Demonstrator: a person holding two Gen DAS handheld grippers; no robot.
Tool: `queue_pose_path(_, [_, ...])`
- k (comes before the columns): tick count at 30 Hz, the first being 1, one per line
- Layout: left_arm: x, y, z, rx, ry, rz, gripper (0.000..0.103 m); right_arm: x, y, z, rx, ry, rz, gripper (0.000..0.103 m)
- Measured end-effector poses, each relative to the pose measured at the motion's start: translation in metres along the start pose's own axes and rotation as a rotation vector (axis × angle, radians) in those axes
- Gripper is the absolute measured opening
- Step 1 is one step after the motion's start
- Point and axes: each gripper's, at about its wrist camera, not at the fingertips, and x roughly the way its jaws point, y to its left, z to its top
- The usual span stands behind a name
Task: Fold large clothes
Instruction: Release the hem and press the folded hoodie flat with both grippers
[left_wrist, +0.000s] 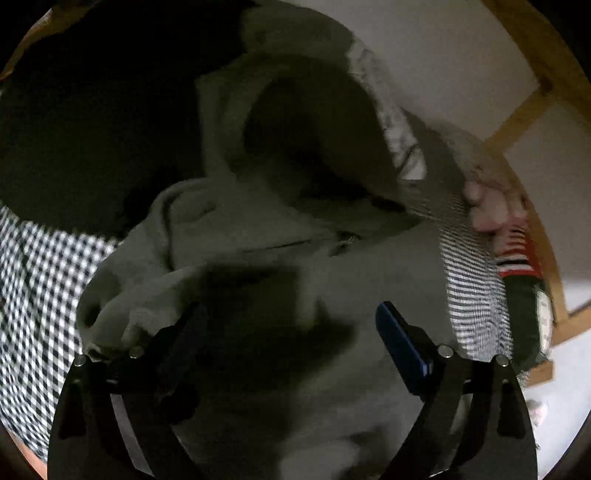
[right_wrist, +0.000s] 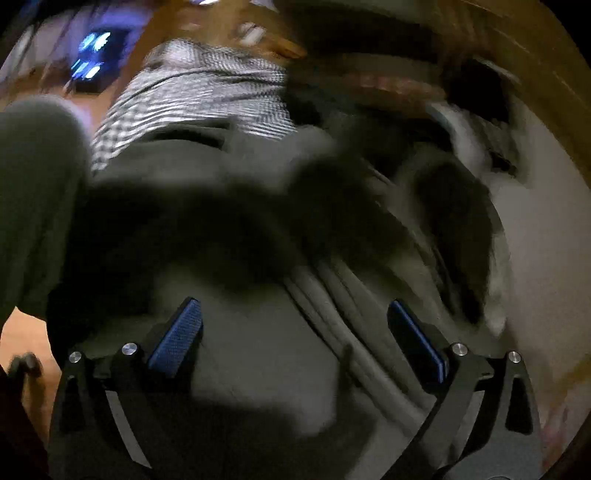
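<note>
A large grey-green hooded garment (left_wrist: 258, 229) lies crumpled, its hood opening (left_wrist: 306, 140) facing the left wrist camera. My left gripper (left_wrist: 291, 325) is open just above the garment's cloth, with nothing between its blue pads (left_wrist: 400, 339). In the right wrist view the same grey-green garment (right_wrist: 258, 362) fills the middle, with folds and a ribbed edge (right_wrist: 332, 295) running between the fingers. My right gripper (right_wrist: 295, 325) is open close over that cloth, gripping nothing.
A black-and-white checked cloth (left_wrist: 40, 295) lies at the left, a finely striped cloth (left_wrist: 469, 280) at the right, also in the right wrist view (right_wrist: 192, 99). A wooden frame (left_wrist: 532, 96) and red-striped soft item (left_wrist: 517, 254) stand right. White fabric (right_wrist: 535, 236) lies right.
</note>
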Motion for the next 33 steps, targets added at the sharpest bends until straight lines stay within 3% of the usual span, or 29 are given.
queue_pose_path(4, [0.012, 0.002, -0.026, 0.064, -0.125, 0.205, 0.091, 0.004, -0.101, -0.041, 0.348, 0.068, -0.168, 0.099])
queue_pose_path(7, [0.024, -0.003, -0.043, 0.121, -0.183, 0.334, 0.091, 0.034, -0.159, -0.061, 0.538, 0.175, -0.209, 0.099])
queue_pose_path(9, [0.031, 0.001, -0.049, 0.131, -0.194, 0.432, 0.091, 0.062, -0.186, -0.079, 0.594, 0.292, -0.205, 0.099])
queue_pose_path(10, [0.036, 0.007, -0.051, 0.126, -0.18, 0.482, 0.091, 0.079, -0.194, -0.09, 0.616, 0.371, -0.175, 0.099])
queue_pose_path(11, [0.048, 0.02, -0.052, 0.104, -0.131, 0.561, 0.091, 0.086, -0.201, -0.102, 0.678, 0.393, -0.11, 0.099])
queue_pose_path(12, [0.056, 0.031, -0.053, 0.077, -0.099, 0.561, 0.093, 0.087, -0.212, -0.116, 0.785, 0.374, -0.039, 0.1])
queue_pose_path(13, [0.056, 0.041, -0.054, 0.049, -0.109, 0.515, 0.094, 0.085, -0.217, -0.124, 0.827, 0.369, -0.008, 0.1])
queue_pose_path(14, [0.051, 0.049, -0.056, 0.025, -0.148, 0.473, 0.094, 0.084, -0.216, -0.122, 0.811, 0.371, -0.012, 0.099])
queue_pose_path(17, [0.051, 0.045, -0.056, 0.062, -0.146, 0.499, 0.094, 0.069, -0.211, -0.113, 0.792, 0.381, -0.065, 0.099])
queue_pose_path(20, [0.049, 0.048, -0.056, 0.062, -0.169, 0.497, 0.094, 0.049, -0.211, -0.102, 0.8, 0.308, -0.082, 0.099])
queue_pose_path(22, [0.054, 0.046, -0.059, 0.069, -0.181, 0.505, 0.094, 0.059, -0.205, -0.114, 0.783, 0.375, -0.047, 0.099])
queue_pose_path(24, [0.054, 0.045, -0.06, 0.066, -0.18, 0.502, 0.094, 0.056, -0.205, -0.13, 0.816, 0.339, -0.018, 0.099])
queue_pose_path(27, [0.058, 0.046, -0.061, 0.066, -0.179, 0.502, 0.094, 0.054, -0.211, -0.117, 0.839, 0.362, -0.037, 0.099])
queue_pose_path(31, [0.06, 0.044, -0.064, 0.069, -0.186, 0.511, 0.094, 0.036, -0.218, -0.094, 0.844, 0.286, -0.073, 0.099])
queue_pose_path(33, [0.06, 0.043, -0.064, 0.069, -0.186, 0.51, 0.094, 0.049, -0.216, -0.102, 0.85, 0.336, -0.053, 0.099])
